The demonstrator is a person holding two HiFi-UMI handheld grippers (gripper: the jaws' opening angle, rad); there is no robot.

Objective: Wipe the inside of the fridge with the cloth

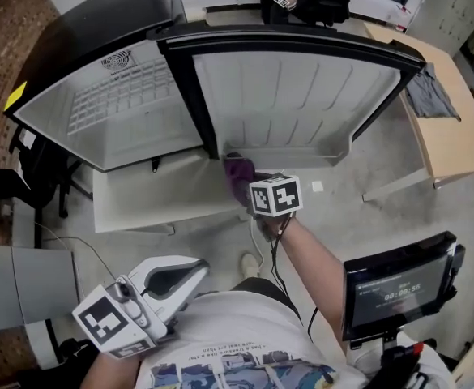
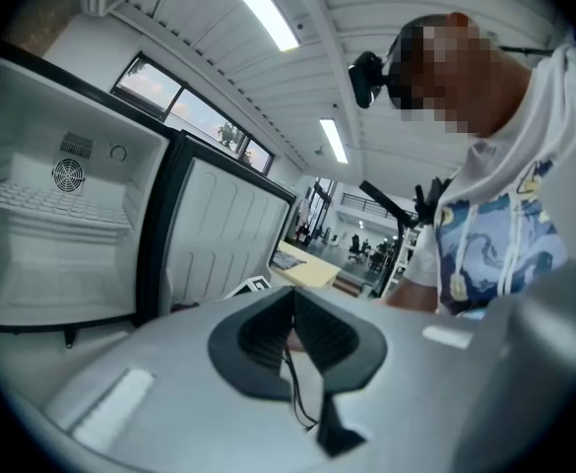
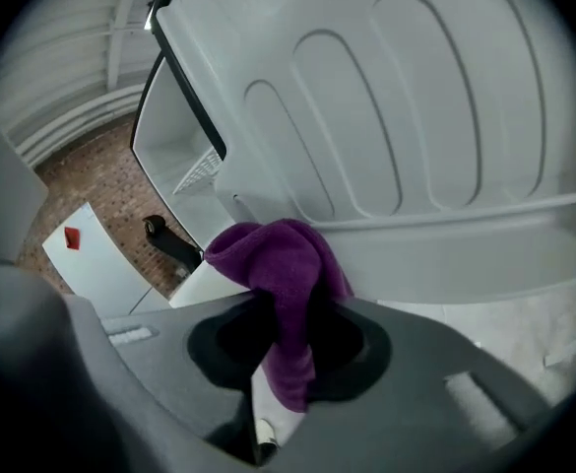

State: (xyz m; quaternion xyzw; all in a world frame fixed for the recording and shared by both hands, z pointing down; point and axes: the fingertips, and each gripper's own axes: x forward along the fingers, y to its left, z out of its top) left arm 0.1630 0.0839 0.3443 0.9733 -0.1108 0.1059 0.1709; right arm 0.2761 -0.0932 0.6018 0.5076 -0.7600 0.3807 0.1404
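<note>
While the fridge (image 1: 99, 112) stood with its door (image 1: 301, 87) swung wide, the right gripper (image 1: 249, 186) reached to the door's lower corner on the hinge side. Its jaws were closed on a purple cloth (image 1: 238, 175). In the right gripper view the cloth (image 3: 278, 264) looked soft and nappy, bunched into a rounded wad. Its long axis ran along the jaws: the fat folded end stuck out past the tips toward the door's bottom rail (image 3: 484, 230), and a narrower tail hung back between the dark pads. Whether the wad touched the liner could not be told.

The door liner was smooth white plastic, moulded with tall round-topped ribs above a raised ledge. Inside, the fridge was the same white plastic, with a thin wire shelf (image 1: 115, 96) and a round slotted vent (image 1: 117, 58) on the back wall. Its casing and the door's edge were glossy black.

The left gripper (image 1: 194, 267) was held low beside the person's printed shirt, away from the fridge. In its own view the left gripper (image 2: 289, 308) showed ribbed dark pads drawn together at the tips, with nothing between them.

A pale wooden desk (image 1: 447, 136) stood to the right, with a grey rag (image 1: 431, 96) draped at its corner.
</note>
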